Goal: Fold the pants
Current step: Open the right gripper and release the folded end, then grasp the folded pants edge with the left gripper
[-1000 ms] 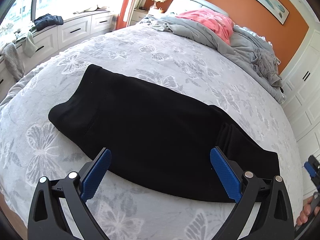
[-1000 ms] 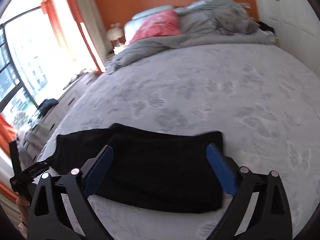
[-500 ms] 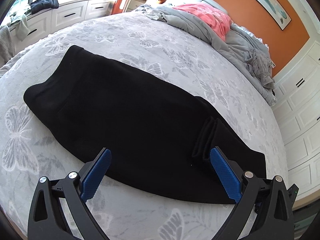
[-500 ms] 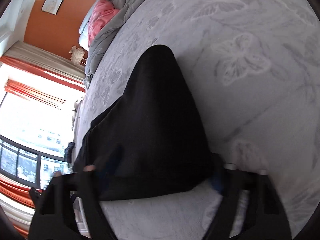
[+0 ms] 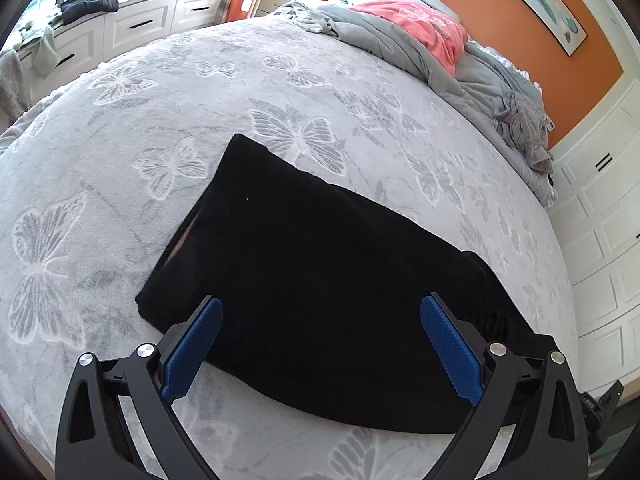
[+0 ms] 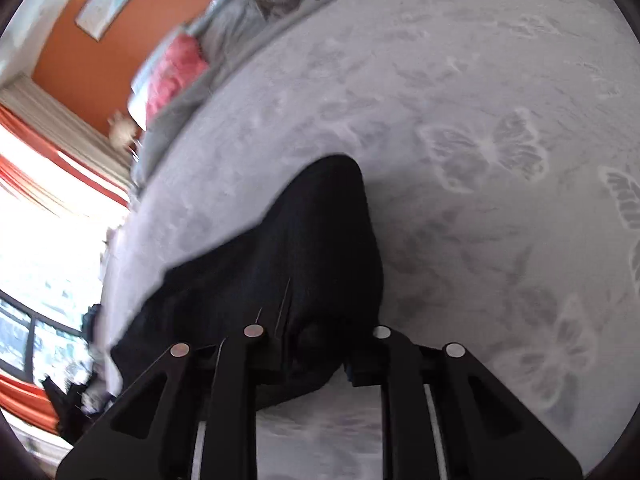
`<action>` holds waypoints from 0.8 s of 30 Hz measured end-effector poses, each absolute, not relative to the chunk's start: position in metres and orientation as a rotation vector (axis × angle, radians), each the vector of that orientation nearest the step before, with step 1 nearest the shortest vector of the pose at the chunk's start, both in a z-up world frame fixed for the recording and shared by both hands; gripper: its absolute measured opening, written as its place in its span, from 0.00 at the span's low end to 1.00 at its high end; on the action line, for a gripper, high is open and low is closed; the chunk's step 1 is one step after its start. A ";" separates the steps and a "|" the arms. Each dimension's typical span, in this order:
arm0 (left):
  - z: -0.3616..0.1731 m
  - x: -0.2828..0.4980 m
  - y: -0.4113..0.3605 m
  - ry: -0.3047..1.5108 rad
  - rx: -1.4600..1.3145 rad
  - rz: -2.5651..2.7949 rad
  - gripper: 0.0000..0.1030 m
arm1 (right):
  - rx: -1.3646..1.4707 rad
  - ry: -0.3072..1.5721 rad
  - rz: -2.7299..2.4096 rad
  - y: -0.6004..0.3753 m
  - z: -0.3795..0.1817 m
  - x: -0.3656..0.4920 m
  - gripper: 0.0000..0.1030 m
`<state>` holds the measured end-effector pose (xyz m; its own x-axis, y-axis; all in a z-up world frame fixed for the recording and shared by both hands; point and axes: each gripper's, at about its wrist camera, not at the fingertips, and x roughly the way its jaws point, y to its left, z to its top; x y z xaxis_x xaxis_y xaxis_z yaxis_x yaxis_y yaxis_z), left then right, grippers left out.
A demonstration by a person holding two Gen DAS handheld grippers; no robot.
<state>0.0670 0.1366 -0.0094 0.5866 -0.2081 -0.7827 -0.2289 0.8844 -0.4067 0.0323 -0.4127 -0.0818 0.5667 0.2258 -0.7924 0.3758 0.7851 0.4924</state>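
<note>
I am looking down on the black pants, which are lying folded on the grey butterfly-print bed cover, near its front edge. My left gripper is hovering just above their near edge with its jaws standing wide, the blue pads clear of the fabric and nothing between them. In the right wrist view the picture is blurring, and my right gripper is sitting low over the pants, its jaws having just been closing to a narrow gap with a bunch of the black cloth between them; they appear to be pinching it. The far end of the pants is rising to a point against the bed cover. Towards the head of the bed a grey duvet is lying crumpled with a pink garment on top of it, below the orange wall.
</note>
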 end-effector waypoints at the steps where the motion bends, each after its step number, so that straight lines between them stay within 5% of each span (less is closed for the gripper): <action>1: -0.011 0.068 0.130 0.962 -0.486 0.003 0.95 | 0.699 1.071 -0.103 -0.420 -0.100 0.031 0.36; 6: -0.009 0.065 0.111 0.942 -0.398 0.013 0.95 | 0.351 0.828 -0.219 -0.382 -0.025 -0.007 0.42; 9: -0.009 0.064 0.108 0.931 -0.392 0.013 0.95 | 0.227 0.814 0.074 -0.311 0.003 0.003 0.56; 11: -0.009 0.065 0.107 0.939 -0.391 0.011 0.95 | 0.141 0.837 0.248 -0.254 0.000 0.015 0.69; 15: -0.010 0.063 0.106 0.953 -0.377 0.000 0.95 | -0.127 0.956 0.360 -0.157 -0.049 0.045 0.70; 17: -0.010 0.059 0.111 0.955 -0.373 0.002 0.95 | -0.198 0.986 0.327 -0.137 -0.068 0.058 0.62; 19: -0.010 0.055 0.119 0.956 -0.364 0.005 0.95 | -0.186 0.984 0.261 -0.141 -0.079 0.073 0.17; 24: -0.008 0.045 0.154 0.941 -0.406 0.048 0.95 | 0.009 0.855 0.271 -0.144 -0.030 0.085 0.14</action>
